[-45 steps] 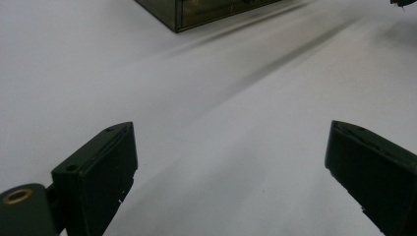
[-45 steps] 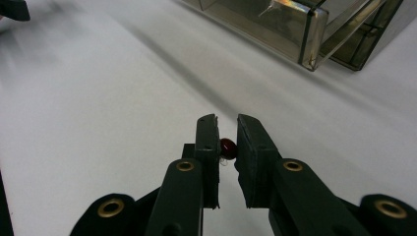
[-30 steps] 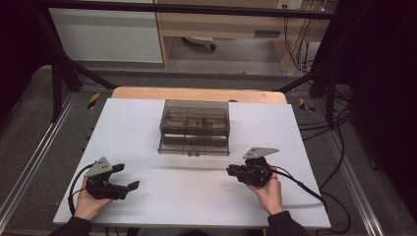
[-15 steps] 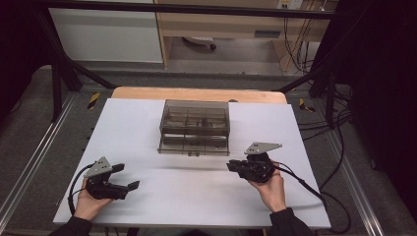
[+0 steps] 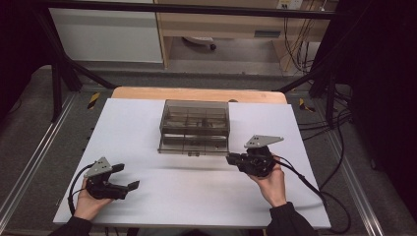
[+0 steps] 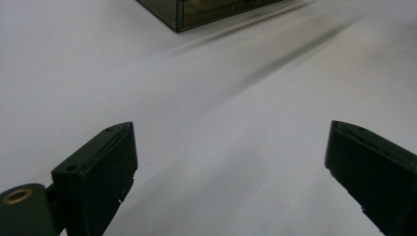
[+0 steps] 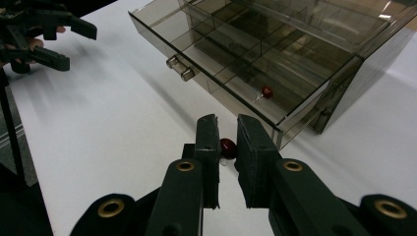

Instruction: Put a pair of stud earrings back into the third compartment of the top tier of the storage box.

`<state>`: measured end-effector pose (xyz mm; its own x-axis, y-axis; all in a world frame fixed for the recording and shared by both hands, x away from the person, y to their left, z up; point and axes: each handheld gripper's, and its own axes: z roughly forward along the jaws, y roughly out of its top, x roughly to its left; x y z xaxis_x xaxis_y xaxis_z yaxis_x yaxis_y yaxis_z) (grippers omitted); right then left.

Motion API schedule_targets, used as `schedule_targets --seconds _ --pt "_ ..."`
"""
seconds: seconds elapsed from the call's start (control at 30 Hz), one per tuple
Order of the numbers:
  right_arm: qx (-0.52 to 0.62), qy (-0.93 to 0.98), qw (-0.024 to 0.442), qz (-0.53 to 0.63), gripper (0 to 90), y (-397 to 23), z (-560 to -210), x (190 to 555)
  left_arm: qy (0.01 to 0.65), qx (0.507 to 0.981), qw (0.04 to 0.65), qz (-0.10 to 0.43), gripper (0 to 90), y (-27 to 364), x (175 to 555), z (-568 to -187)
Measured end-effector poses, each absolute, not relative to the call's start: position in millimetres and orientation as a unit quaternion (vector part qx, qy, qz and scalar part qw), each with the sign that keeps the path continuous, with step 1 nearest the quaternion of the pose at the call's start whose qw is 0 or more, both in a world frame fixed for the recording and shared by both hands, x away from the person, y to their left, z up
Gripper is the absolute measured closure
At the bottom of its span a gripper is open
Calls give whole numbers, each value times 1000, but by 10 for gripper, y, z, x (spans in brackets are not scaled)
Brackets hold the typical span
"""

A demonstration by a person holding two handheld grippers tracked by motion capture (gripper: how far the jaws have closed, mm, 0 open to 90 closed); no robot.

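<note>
High view: a white table (image 5: pixel 196 196) carries a smoke-tinted clear drawer box (image 5: pixel 194 127) at its middle, with the lower drawer drawn out toward the person. The left gripper (image 5: pixel 123 184) sits low at the near left of the table, well apart from the box, its fingers spread wide with nothing between them. The right gripper (image 5: pixel 230 158) is held just beside the near right corner of the drawer, pointing left along its front (the grey three-cornered plate rides above it). At this range the small item at its tips cannot be made out.

Left gripper view: the two black fingers (image 6: pixel 98 172) stand far apart over bare table surface. One corner of the drawer box (image 6: pixel 196 12) shows at the top edge, well ahead of the tips.

Right gripper view: the right gripper (image 7: pixel 227 129) has its fingers drawn close together, and a small dark red bead (image 7: pixel 226 146) sits in the narrow gap near the tips; contact with the pads looks likely but cannot be confirmed. The bead is above the table, just in front of the drawer's near corner. A second red bead (image 7: pixel 267 92) lies inside a near compartment of the open drawer. The drawer's clear handle (image 7: pixel 180 68) projects from its front. The left gripper (image 7: pixel 69 44) appears at far upper left, fingers apart.
</note>
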<state>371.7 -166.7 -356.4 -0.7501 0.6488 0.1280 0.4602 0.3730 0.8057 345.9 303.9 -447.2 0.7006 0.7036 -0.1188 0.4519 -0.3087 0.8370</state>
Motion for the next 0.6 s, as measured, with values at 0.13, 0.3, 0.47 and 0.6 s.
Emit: schedule_targets --seconds 0.13,0.3,0.47,0.6 --pt "337 819 111 451 800 -1650 -3506 3752 362 797 463 136 58 3039 3458 -4472" --pt "337 817 115 454 800 -1628 -3451 3803 362 798 463 136 59 3039 3459 -4472" --pt "339 814 119 457 800 -1582 -3407 3854 362 798 462 136 59 3040 3460 -4473" --pt "339 813 124 456 800 -1538 -3386 3915 362 798 462 136 59 3039 3459 -4473"
